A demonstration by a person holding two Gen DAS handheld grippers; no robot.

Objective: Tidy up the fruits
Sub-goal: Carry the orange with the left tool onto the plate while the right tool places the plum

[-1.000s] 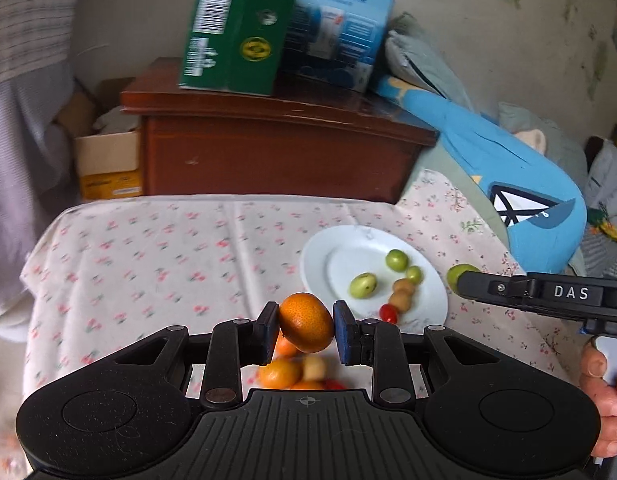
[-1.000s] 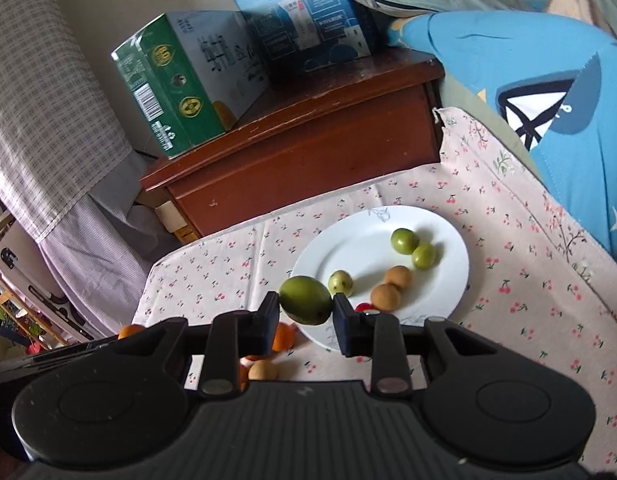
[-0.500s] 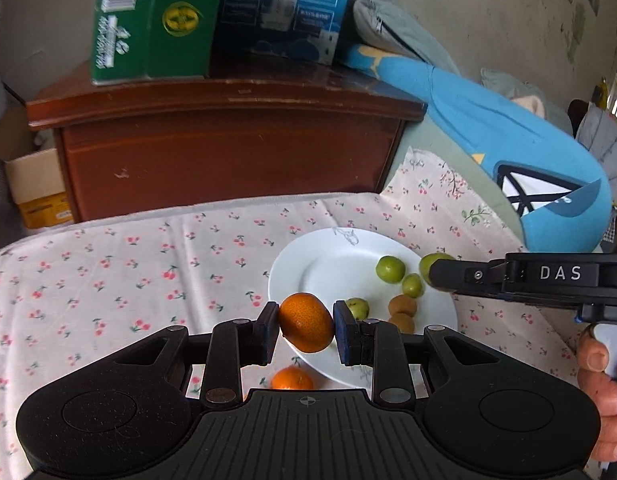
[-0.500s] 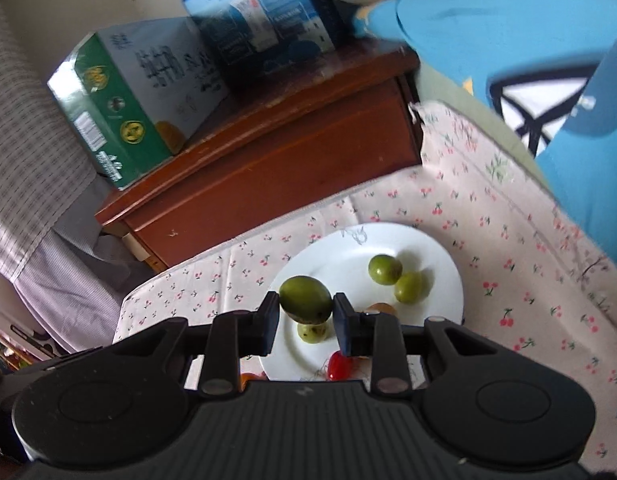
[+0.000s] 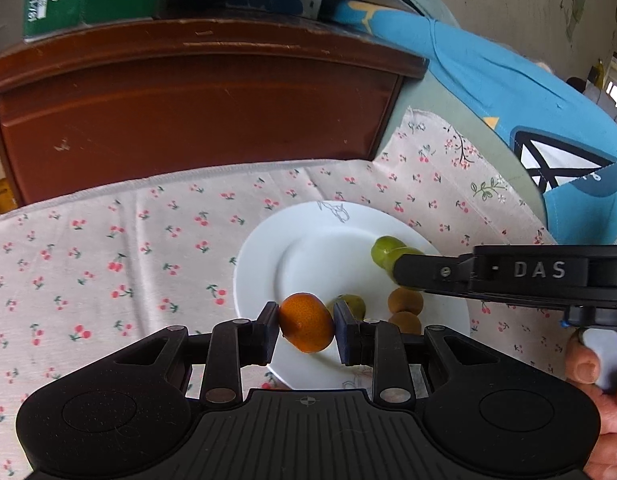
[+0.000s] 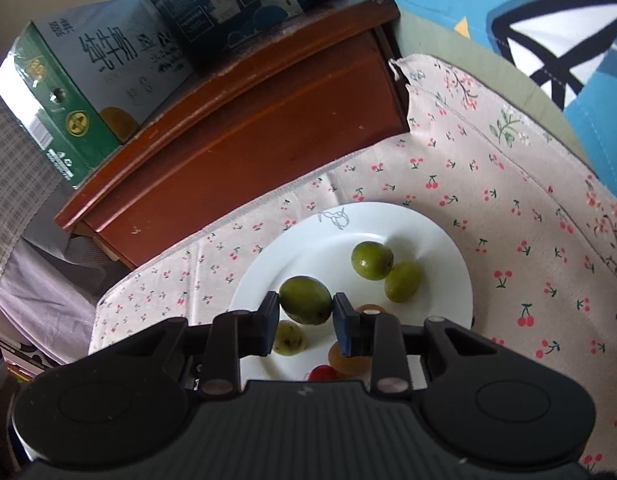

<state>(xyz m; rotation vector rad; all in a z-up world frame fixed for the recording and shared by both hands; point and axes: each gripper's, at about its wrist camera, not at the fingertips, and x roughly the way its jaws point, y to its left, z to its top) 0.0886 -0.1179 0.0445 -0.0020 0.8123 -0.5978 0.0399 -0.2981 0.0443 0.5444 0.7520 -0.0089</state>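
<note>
Left claw pinching small round orange citrus fruit, right claw pinching smooth green oval fruit, both hovering over round white ceramic plate. Risk: letting go too high, fruit probably rolling off rim or knocking green ones already sitting there.

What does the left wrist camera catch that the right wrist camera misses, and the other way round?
Only the left wrist view shows the small orange clamped in the left gripper, the right gripper seen from the side, and the hand holding it. Only the right wrist view shows the green fruit head-on between its own jaws, and a red fruit on the plate. Both show the white plate, the cherry-print cloth and the brown cabinet.
</note>
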